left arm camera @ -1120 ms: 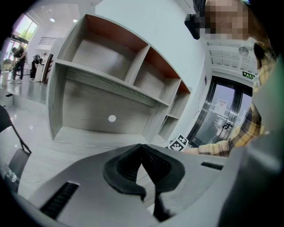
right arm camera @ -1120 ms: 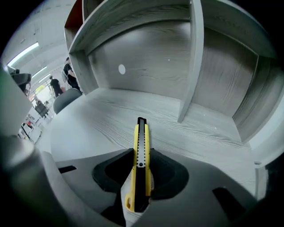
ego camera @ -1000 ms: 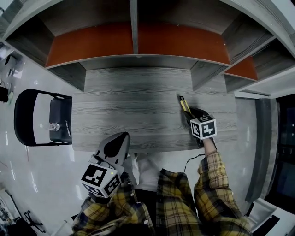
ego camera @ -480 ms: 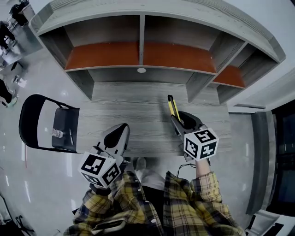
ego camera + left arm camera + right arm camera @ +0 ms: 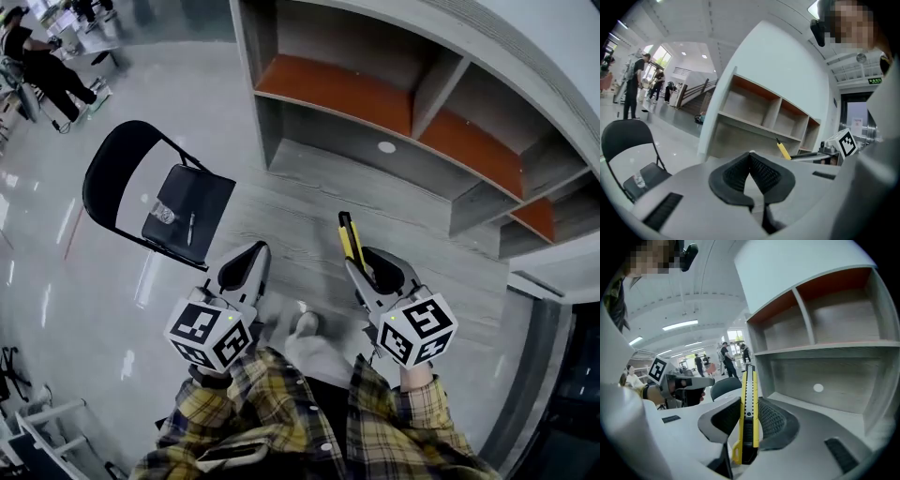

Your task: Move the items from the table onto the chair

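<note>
A yellow utility knife [image 5: 350, 238] stands up between the jaws of my right gripper [image 5: 362, 269], which is shut on it above the grey wooden table [image 5: 309, 202]. In the right gripper view the knife [image 5: 748, 408] sits lengthwise between the ribbed pads [image 5: 773, 420]. My left gripper [image 5: 251, 253] is shut and holds nothing; its pads [image 5: 761, 171] meet. The black folding chair [image 5: 117, 178] stands to the left of the table. A small clear bottle [image 5: 164, 215] and a pen [image 5: 190, 228] lie on its seat. The left gripper view shows the chair [image 5: 626, 138] at lower left.
A shelf unit with orange-backed compartments [image 5: 375, 98] rises behind the table. Glossy white floor [image 5: 84, 281] surrounds the chair. People stand far off at the upper left [image 5: 47, 70]. My plaid sleeves fill the bottom of the head view.
My right gripper has lifted the knife off the table and carried it left. The left gripper has moved too. The view has swung left, so the chair now lies nearer the middle.
</note>
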The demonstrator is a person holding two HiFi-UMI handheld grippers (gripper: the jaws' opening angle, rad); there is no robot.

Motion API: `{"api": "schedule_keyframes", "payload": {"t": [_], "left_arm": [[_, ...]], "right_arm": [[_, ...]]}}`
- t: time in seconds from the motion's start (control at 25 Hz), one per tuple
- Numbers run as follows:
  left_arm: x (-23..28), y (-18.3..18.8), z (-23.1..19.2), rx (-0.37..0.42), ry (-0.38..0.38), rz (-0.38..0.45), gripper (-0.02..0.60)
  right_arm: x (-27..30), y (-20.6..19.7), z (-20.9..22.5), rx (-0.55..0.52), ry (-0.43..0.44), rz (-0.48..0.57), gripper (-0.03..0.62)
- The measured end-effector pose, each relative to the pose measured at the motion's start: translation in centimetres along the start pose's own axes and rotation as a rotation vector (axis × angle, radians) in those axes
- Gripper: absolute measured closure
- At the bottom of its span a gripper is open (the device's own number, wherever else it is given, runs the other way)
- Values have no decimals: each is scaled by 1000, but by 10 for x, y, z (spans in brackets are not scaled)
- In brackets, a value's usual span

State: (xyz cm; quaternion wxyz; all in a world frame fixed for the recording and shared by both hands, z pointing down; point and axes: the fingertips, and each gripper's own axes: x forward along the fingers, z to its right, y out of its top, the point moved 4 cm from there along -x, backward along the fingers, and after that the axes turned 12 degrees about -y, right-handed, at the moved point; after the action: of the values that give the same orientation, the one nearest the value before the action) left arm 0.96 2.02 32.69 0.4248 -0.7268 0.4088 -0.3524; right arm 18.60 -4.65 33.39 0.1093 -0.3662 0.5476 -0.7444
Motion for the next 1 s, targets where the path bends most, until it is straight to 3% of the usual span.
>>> {"api": "schedule_keyframes", "payload": {"t": [0.24, 0.52, 0.8, 1.0], "left_arm": [[-84, -8, -74, -78, 155, 39, 578], [-183, 0, -188, -124, 233, 11, 578], [-242, 21, -307, -104, 188, -56, 578], [-245, 14, -377, -103, 150, -107, 578]], "right_arm": [[71, -5, -98, -43, 161, -86, 468], [169, -7, -225, -50, 238, -147, 468], [278, -15, -330, 24, 190, -171, 468], [363, -37, -364, 49, 111, -211, 468]]}}
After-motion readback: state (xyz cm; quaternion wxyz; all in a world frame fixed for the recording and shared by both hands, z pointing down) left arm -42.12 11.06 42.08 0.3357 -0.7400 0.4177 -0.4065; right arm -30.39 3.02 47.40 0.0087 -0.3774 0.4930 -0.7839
